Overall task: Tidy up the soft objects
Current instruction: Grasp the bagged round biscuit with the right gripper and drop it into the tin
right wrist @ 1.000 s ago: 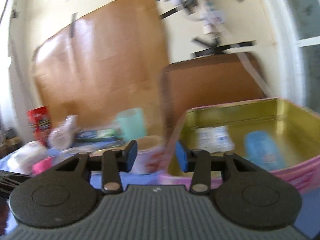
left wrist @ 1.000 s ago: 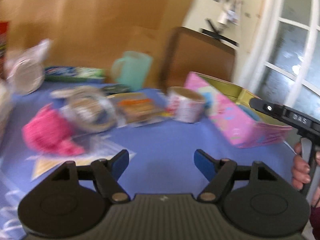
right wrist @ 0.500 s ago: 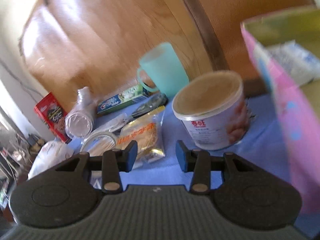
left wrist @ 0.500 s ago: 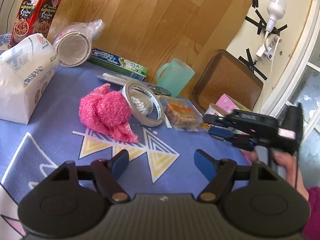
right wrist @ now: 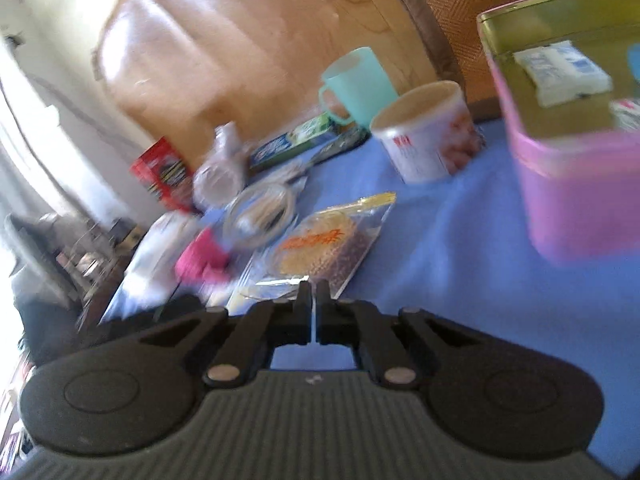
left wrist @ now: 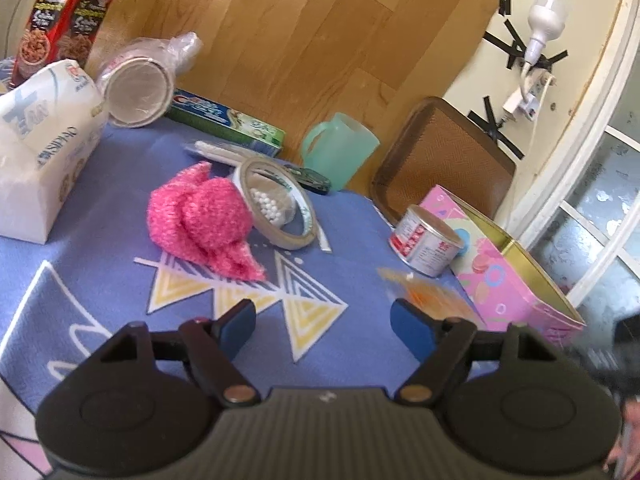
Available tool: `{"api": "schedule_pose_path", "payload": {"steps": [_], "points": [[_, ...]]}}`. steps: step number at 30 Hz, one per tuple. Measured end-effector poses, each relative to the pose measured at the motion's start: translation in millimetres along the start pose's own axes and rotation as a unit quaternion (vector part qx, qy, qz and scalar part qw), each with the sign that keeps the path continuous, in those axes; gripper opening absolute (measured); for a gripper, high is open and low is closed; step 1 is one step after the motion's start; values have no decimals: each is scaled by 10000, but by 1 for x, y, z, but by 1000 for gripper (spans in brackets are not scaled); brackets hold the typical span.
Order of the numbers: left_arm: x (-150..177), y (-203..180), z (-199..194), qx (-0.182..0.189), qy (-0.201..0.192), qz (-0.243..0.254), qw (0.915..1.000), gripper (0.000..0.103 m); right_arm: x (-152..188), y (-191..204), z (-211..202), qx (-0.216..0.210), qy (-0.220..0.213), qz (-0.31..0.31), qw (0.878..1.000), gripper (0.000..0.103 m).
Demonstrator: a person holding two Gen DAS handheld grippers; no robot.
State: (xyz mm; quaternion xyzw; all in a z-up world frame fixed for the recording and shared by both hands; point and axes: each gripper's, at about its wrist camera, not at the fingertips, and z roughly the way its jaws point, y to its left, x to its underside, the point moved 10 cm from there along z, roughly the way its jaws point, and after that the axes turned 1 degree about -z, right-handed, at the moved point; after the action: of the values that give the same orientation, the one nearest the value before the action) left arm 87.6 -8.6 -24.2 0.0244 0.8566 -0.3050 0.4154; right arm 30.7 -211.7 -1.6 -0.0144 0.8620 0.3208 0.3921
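A clear snack packet (right wrist: pixel 324 240) with orange print lies on the blue cloth, and its near edge is pinched in my right gripper (right wrist: pixel 313 290), which is shut on it. In the left wrist view the same packet (left wrist: pixel 428 294) shows blurred beside the can. A pink fluffy cloth (left wrist: pixel 204 224) lies ahead and left of my left gripper (left wrist: pixel 324 320), whose jaws are opening with nothing between them. The open pink tin (right wrist: pixel 576 184) stands at the right, with a white packet (right wrist: pixel 560 70) inside.
A tissue pack (left wrist: pixel 40 148), a red box (left wrist: pixel 60 12), bagged cups (left wrist: pixel 140 88) and a toothpaste box (left wrist: pixel 224 116) line the far left. A tape roll (left wrist: pixel 280 208), a teal mug (left wrist: pixel 340 152), a can (left wrist: pixel 426 246) and a leaning brown tray (left wrist: pixel 444 164) stand further right.
My right gripper has come down and shut on the snack packet, which has shifted from beside the tape roll towards the tin. The left view swung left, then held still.
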Motion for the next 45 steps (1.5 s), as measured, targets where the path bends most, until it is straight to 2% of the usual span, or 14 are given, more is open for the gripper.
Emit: {"api": "schedule_pose_path", "payload": {"steps": [1, 4, 8, 15, 16, 18, 21, 23, 25, 29, 32, 36, 43, 45], "points": [[0, -4, 1, 69, 49, 45, 10000, 77, 5, 1, -11, 59, -48, -227, 9997, 4], [6, -31, 5, 557, 296, -10, 9980, 77, 14, -9, -51, 886, -449, -1003, 9900, 11], [15, -77, 13, 939, 570, 296, 9935, 77, 17, 3, -64, 932, -685, -1521, 9816, 57], [31, -108, 28, 908, 968, 508, 9899, 78, 21, 20, -5, 855, -319, -2408, 9663, 58], [32, -108, 29, 887, 1004, 516, 9896, 78, 21, 18, -3, 831, -268, -2448, 9656, 59], [36, -111, 31, 848, 1058, 576, 9891, 78, 22, 14, 6, 828, -186, -2495, 9646, 73], [39, -114, 38, 771, 1137, 722, 9879, 78, 24, 13, 13, 819, -144, -2570, 9628, 75], [43, -114, 42, 758, 1224, 767, 9866, 72, 26, 15, 17, 789, -102, -2592, 9626, 75], [50, -115, 48, 791, 1390, 783, 9840, 56, 28, 16, 20, 766, -51, -2604, 9624, 75], [54, -121, 47, 645, 1371, 961, 9838, 55, 32, 18, 17, 834, -40, -2598, 9620, 70], [53, -139, 45, 917, 1403, 990, 9809, 55, 31, 13, -5, 986, -218, -2415, 9651, 68], [68, -190, 57, 1362, 1642, 1482, 9657, 55, 32, -6, -48, 1496, -524, -2234, 9618, 67], [121, -278, 96, 2045, 2261, 2161, 9276, 56, 44, -61, -119, 2522, -747, -1706, 9496, 67], [131, -289, 105, 2067, 2370, 2290, 9212, 65, 48, -74, -130, 2652, -747, -1536, 9489, 67]]}}
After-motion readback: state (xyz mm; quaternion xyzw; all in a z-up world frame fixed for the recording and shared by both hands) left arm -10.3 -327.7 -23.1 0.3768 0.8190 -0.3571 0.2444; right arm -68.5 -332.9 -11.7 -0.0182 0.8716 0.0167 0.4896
